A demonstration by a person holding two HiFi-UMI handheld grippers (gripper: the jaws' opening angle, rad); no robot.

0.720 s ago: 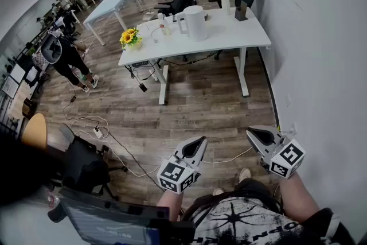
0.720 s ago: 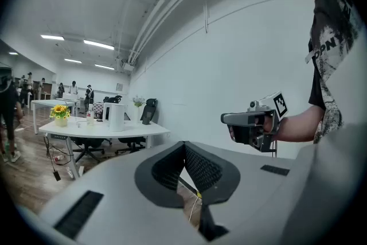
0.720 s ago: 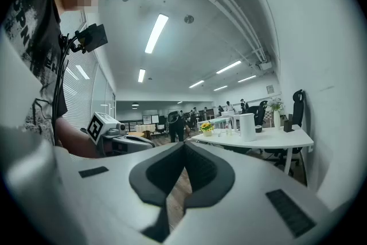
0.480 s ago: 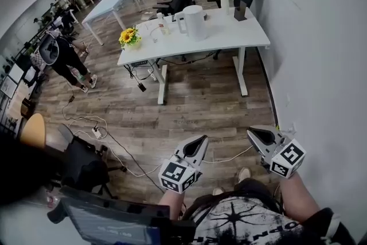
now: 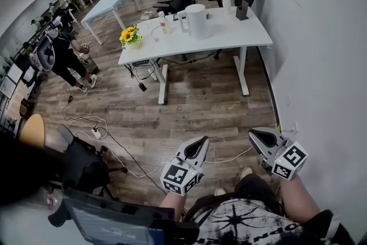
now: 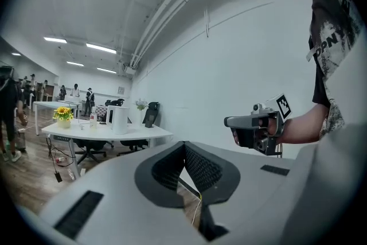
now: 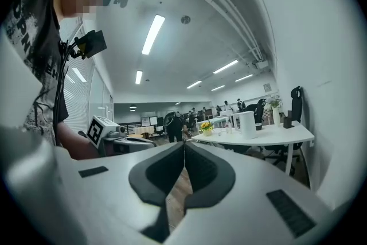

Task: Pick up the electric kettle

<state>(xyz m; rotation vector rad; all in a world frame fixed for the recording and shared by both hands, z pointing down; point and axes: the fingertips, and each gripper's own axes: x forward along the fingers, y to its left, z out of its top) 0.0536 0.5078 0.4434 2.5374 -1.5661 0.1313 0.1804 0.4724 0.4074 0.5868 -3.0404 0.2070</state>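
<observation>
1. The white electric kettle (image 5: 196,21) stands upright on the white desk (image 5: 241,37), far across the room by the wall.
2. Sunflowers (image 5: 129,36) sit at the desk's left corner, well apart from the kettle.
3. Wooden floor (image 5: 195,100) stretches between the desk and the person.
4. The left gripper (image 5: 202,140) is low by the person's body, jaws pressed together, nothing between them.
5. The right gripper (image 5: 253,133) is alongside, jaws together too, empty, nowhere near the kettle.
</observation>
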